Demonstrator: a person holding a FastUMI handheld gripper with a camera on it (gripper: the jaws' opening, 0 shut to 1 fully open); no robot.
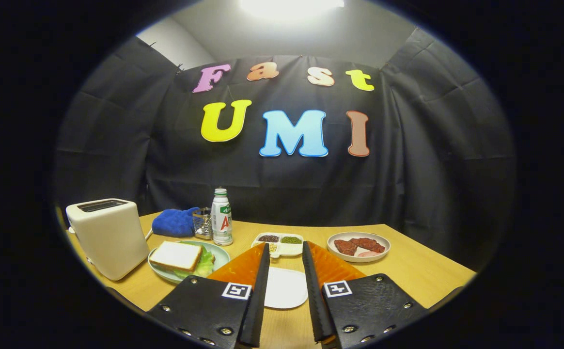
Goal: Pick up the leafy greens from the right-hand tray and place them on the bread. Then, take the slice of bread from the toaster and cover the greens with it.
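White bread slice (176, 255) covers green leafy greens (205, 264) beside the cream toaster (109, 236) — the tool (284, 271) hangs released, empty — nothing to adjust.

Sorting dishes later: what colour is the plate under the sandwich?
Pale green plate, gripper view; fingers open.

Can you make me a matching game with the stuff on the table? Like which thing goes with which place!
Things:
1. toaster
2. slice of bread
3. white tray
4. bottle

Places:
A. between the open fingers of the gripper
B. beside the blue cloth and the glass
C. on top of the greens on the green plate
D. at the table's far left end, next to the green plate

Pairs: 1-D, 2-C, 3-A, 4-B
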